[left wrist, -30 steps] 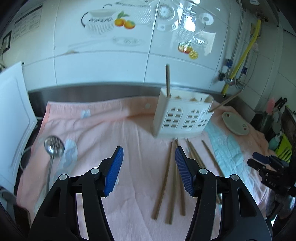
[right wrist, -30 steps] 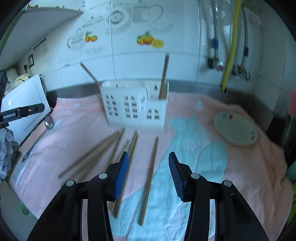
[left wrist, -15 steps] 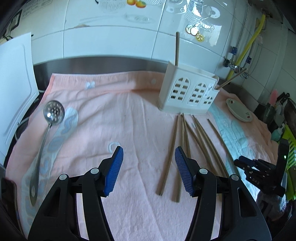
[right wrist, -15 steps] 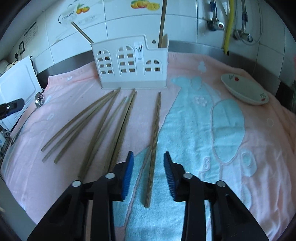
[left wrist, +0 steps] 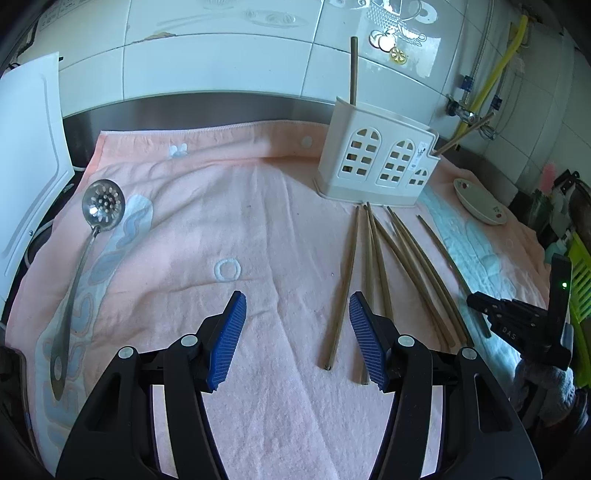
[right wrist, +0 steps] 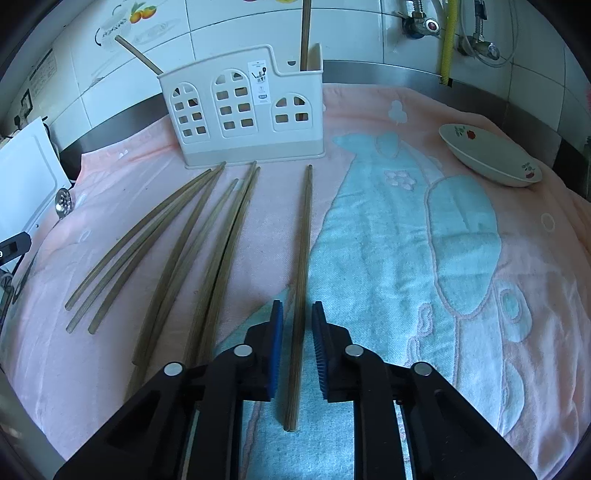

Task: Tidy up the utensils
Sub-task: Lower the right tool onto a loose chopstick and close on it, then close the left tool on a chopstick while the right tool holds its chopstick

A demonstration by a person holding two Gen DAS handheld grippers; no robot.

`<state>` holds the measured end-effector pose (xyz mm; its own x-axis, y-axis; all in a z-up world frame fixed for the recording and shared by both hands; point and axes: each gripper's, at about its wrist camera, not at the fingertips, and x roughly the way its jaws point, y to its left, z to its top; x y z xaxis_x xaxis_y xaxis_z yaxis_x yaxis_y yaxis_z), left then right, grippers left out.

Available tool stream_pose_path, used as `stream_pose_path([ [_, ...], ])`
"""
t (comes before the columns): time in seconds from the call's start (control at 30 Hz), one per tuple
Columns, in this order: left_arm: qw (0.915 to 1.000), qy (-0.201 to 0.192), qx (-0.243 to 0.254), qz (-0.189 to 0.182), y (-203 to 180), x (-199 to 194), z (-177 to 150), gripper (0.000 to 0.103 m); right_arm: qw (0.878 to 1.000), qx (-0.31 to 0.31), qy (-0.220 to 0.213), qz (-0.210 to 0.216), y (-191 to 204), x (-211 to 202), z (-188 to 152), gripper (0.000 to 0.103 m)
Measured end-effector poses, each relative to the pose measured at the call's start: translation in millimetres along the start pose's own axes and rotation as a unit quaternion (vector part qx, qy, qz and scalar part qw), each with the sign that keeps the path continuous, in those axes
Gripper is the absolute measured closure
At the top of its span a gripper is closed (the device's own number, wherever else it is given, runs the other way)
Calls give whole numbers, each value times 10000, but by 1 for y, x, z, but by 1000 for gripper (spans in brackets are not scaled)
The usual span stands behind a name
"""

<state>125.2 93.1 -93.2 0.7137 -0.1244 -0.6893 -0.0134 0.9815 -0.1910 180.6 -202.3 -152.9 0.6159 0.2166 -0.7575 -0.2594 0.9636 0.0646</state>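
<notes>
Right gripper [right wrist: 297, 325] is sitting low over the towel [right wrist: 424, 258], blue pads [right wrist: 276, 347] straddling a single chopstick [right wrist: 303, 258] w/ a narrow gap showing on each side. Jaws nearly closed but not yet pinching; stick is lying flat on the cloth, far tip pointing at the holder [right wrist: 243, 118], near end reaching back under the gripper.

Left gripper [left wrist: 297, 332] is hovering above bare pink towel [left wrist: 221, 221], jaws spread wide, holding nothing. Its right pad [left wrist: 367, 347] is sitting just beside the nearest loose chopstick [left wrist: 343, 284]; contact can't be confirmed.

Other chopsticks [right wrist: 177, 243] are lying loose on the towel in front of the holder, fanned out approx. side by side, several touching or overlapping.

White holder w/ arched cut-outs is standing upright at the back of the towel, near the tiled wall. One chopstick [right wrist: 305, 33] is standing upright in its right-end compartment; another [right wrist: 138, 55] is leaning out at the left end.

Slotted spoon [left wrist: 101, 206] is lying on the towel's left side, well apart from the sticks. Small dish [right wrist: 487, 153] is resting on the towel's right side. White board [left wrist: 29, 147] is leaning at far left.
</notes>
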Motion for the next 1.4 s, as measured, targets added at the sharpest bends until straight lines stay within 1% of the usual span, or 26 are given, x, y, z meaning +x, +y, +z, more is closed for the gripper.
stream_pose_path([
  [0.17,10000,61,70,-15,-4,5,-5,46,9995,-216,-58,-235,8,0,-3,94],
  [0.2,9999,74,104,-9,-6,6,-5,46,9995,-208,-65,-232,7,0,-3,96],
  [0.37,9993,198,311,-96,-16,15,-9,50,9997,-146,-69,-190,5,0,-3,96],
  [0.47,9985,317,422,-159,-21,25,-12,55,9998,-109,-90,-165,4,-2,-2,96],
  [0.53,9980,416,431,-181,-23,32,-13,59,9997,-102,-127,-166,4,-5,-1,96],
  [0.57,9978,459,435,-216,-25,36,-13,62,9997,-99,-160,-163,3,-8,0,96],
  [0.63,9973,529,449,-222,-26,43,-14,65,9996,-94,-224,-159,2,-13,2,96],
  [0.73,9967,599,499,-240,-30,51,-13,71,9992,-102,-357,-169,1,-23,6,96],
  [0.87,9954,688,616,-242,-38,61,-13,76,9982,-88,-579,-157,-1,-40,14,96],
  [1.0,9947,780,629,-228,-41,71,-14,81,9968,-114,-783,-133,-1,-56,21,96],
  [1.27,9947,800,608,-205,-40,80,-14,87,9940,-224,-1066,-99,3,-80,31,96],
  [1.37,9945,761,710,-84,-43,81,-14,94,9933,-259,-1126,-98,4,-85,34,96],
  [1.4,9944,751,737,-38,-44,81,-15,95,9929,-272,-1151,-105,5,-87,34,96],
])
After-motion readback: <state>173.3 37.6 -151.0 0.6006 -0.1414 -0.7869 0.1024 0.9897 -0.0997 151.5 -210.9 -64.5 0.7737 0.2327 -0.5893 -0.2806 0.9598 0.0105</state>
